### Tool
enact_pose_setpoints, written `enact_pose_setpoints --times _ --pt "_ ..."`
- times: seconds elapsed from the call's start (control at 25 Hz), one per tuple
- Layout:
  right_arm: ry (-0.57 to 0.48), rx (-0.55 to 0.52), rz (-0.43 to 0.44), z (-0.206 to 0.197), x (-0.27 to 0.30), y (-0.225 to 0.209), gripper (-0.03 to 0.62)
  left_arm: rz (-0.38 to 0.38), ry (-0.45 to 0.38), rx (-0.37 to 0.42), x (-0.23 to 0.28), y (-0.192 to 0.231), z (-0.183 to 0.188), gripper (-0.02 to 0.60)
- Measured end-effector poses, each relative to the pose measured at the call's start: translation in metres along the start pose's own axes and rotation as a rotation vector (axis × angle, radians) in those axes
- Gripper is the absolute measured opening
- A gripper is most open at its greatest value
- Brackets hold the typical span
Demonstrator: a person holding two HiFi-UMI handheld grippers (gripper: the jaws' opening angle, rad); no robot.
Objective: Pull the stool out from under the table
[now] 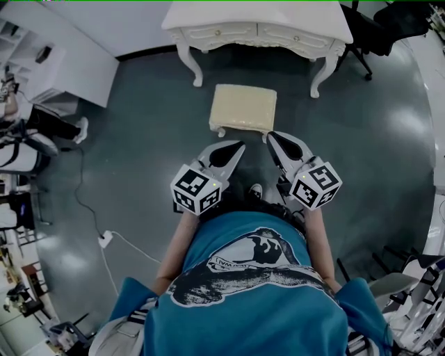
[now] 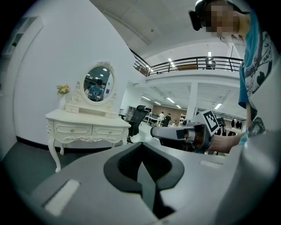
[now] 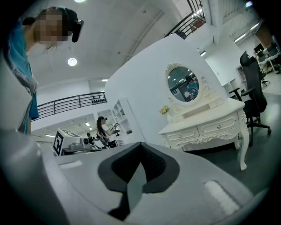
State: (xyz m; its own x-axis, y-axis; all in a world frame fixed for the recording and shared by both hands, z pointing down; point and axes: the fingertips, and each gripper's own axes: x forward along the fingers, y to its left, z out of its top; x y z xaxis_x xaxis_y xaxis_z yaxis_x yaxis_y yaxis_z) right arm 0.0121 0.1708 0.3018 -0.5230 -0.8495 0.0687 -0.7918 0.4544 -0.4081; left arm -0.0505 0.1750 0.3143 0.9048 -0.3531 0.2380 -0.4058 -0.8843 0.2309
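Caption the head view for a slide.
Stool stands before the white table; left gripper and right gripper, both shut and empty, point toward its near edge.

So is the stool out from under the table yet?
Looks done: the stool stands on the open floor, clear of the table. In hand: nothing. The left gripper and right gripper hover by its near edge, fingers closed and empty. Left to do: nothing that I can see.

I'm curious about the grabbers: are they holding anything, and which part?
Nothing is held. The left gripper and right gripper are both shut and empty; neither grips the stool.
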Motion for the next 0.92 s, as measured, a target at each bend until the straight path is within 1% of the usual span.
enact_pose_setpoints --times 0.16,0.4,0.92 --pt "0.008 -0.031 0.013 0.001 -0.001 0.004 0.000 -0.002 0.002 0.004 0.001 -0.002 0.000 0.011" --pt "0.020 -0.048 0.018 0.000 0.000 0.006 0.000 -0.013 0.005 0.004 0.003 -0.003 0.000 0.011" --pt "0.045 -0.052 0.029 -0.009 0.004 0.013 0.000 -0.028 0.026 0.018 0.001 -0.005 -0.005 0.011"
